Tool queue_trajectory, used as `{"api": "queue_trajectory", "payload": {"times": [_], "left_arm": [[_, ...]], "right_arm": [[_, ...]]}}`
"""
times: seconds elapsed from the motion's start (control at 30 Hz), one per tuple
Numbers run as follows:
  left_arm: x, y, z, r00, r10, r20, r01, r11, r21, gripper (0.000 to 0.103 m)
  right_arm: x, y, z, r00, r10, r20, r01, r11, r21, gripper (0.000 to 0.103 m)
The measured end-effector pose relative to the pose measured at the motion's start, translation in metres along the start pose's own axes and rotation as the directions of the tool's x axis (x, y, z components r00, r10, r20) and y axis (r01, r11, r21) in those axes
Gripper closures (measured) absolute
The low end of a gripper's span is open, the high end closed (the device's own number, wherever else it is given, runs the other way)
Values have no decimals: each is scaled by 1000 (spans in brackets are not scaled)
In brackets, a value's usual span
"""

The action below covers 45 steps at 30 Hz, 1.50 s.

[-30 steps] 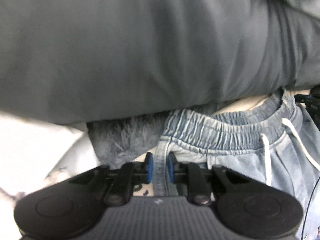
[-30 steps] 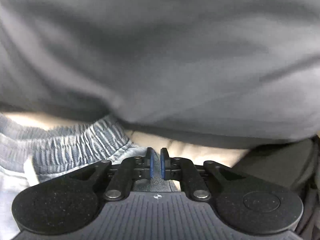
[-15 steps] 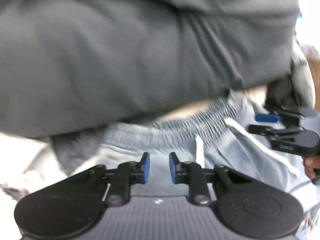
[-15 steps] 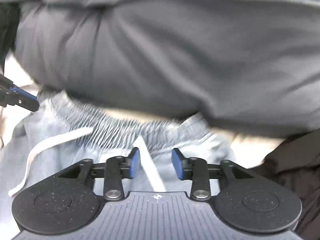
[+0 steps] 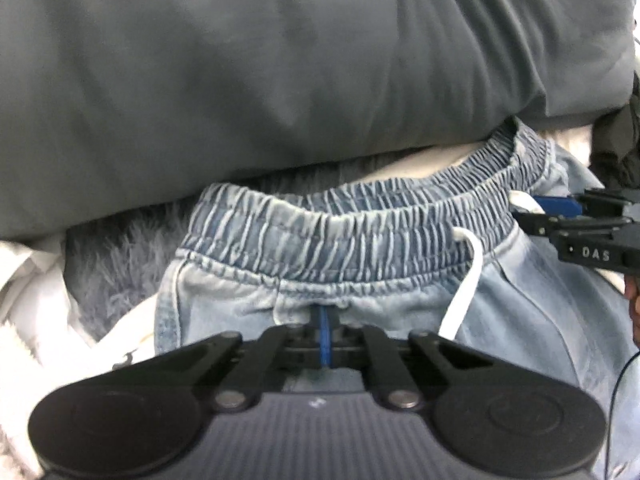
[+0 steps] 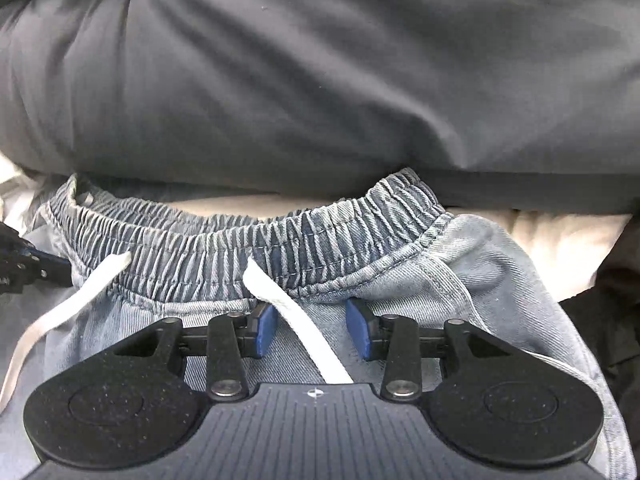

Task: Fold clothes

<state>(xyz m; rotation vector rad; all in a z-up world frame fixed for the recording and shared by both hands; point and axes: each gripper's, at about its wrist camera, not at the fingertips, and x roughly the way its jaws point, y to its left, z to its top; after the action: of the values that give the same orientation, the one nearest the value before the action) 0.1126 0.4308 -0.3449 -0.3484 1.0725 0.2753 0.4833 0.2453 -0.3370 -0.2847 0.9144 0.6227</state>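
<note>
Light blue denim shorts (image 5: 520, 320) lie flat, their ruched elastic waistband (image 5: 360, 232) toward the far side and a white drawstring (image 5: 464, 292) trailing down. My left gripper (image 5: 325, 334) is shut on a pinch of denim just below the waistband's left part. In the right wrist view the shorts (image 6: 460, 292) fill the lower half. My right gripper (image 6: 312, 332) stands open just under the waistband (image 6: 240, 248), with one drawstring (image 6: 296, 320) end lying between its blue pads. The right gripper (image 5: 534, 213) also shows at the right edge of the left wrist view.
A big dark grey pillow (image 5: 280, 80) overhangs the waistband on the far side and also shows as the pillow (image 6: 320, 72). A fluffy grey-blue blanket (image 5: 112, 264) and white bedding (image 5: 36, 304) lie to the left. Dark cloth (image 6: 612, 312) lies to the right.
Both grippers let go of the shorts' side edges and moved inward along the waistband. The left has shut again on denim below the waistband; the right has opened wider over the drawstring.
</note>
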Motion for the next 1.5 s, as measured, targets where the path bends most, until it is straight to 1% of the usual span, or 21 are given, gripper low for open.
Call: {"api": "queue_trajectory", "payload": {"times": [0.1, 0.23, 0.3, 0.37, 0.47, 0.53, 0.57, 0.6, 0.63, 0.67, 0.7, 0.77, 0.83, 0.93, 1.03, 1.1, 1.2, 1.3, 1.37, 1.43, 1.5], "left_arm": [[3, -7, 0, 1000, 20, -2, -20, 999, 37, 100], [7, -14, 3, 999, 30, -17, -30, 999, 41, 100], [9, -16, 6, 999, 40, -24, -38, 998, 54, 100], [10, -19, 6, 999, 45, -22, -43, 995, 85, 100], [7, -18, 7, 999, 33, -35, -30, 995, 100, 100], [-1, -15, 12, 997, 11, -76, -5, 997, 80, 97], [-7, -13, 15, 995, -1, -98, 7, 998, 62, 91], [-13, -11, 19, 993, -13, -119, 18, 999, 48, 81], [-20, -11, 23, 991, -19, -130, 25, 998, 51, 75], [-30, -14, 28, 991, -6, -131, 16, 997, 73, 61], [-41, -17, 31, 993, 12, -119, 0, 996, 95, 51], [-62, -18, 40, 995, 0, -99, 9, 995, 98, 48], [-81, -17, 49, 992, -38, -117, 46, 997, 63, 48], [-112, -24, 63, 992, -60, -108, 69, 994, 82, 47], [-146, -29, 74, 992, -80, -94, 90, 991, 102, 38], [-166, -34, 81, 991, -92, -100, 104, 987, 122, 37], [-193, -44, 88, 988, -121, -92, 134, 979, 153, 33], [-220, -51, 93, 986, -147, -80, 159, 973, 167, 27], [-239, -57, 95, 986, -144, -84, 157, 971, 181, 25], [-255, -63, 96, 986, -141, -89, 155, 970, 185, 22], [-268, -72, 94, 983, -157, -95, 173, 965, 197, 21]], "right_arm": [[0, -3, -2, 1000, 10, 8, -10, 1000, 20, 57], [-17, -3, -5, 1000, 2, -6, -2, 998, 62, 57], [-40, -6, -9, 999, 29, 24, -31, 991, 132, 57], [-66, -10, -16, 997, 50, 58, -61, 977, 205, 54], [-102, -7, -28, 999, 12, 52, -24, 972, 234, 54], [-129, -4, -35, 998, -15, 59, -1, 963, 268, 53], [-151, -8, -35, 997, -39, 72, 14, 950, 313, 48], [-158, -7, -37, 995, -54, 85, 21, 936, 352, 45], [-172, -7, -38, 994, -68, 86, 31, 925, 379, 41], [-184, -6, -39, 993, -86, 77, 49, 919, 391, 41], [-195, -5, -41, 992, -104, 66, 69, 914, 400, 41], [-228, -2, -43, 988, -141, 58, 105, 904, 414, 41], [-258, 1, -46, 983, -173, 56, 131, 890, 438, 40], [-304, 4, -47, 973, -225, 46, 177, 864, 472, 40], [-362, 5, -45, 958, -283, 49, 216, 824, 523, 40], [-399, 5, -43, 948, -315, 51, 234, 794, 561, 37], [-447, 9, -38, 930, -366, 35, 277, 760, 588, 37], [-496, 13, -37, 916, -400, 35, 293, 724, 624, 36], [-530, 17, -39, 906, -421, 40, 295, 697, 654, 36], [-566, 22, -47, 891, -452, 51, 303, 674, 674, 36], [-601, 25, -58, 874, -483, 62, 315, 658, 684, 36]]}}
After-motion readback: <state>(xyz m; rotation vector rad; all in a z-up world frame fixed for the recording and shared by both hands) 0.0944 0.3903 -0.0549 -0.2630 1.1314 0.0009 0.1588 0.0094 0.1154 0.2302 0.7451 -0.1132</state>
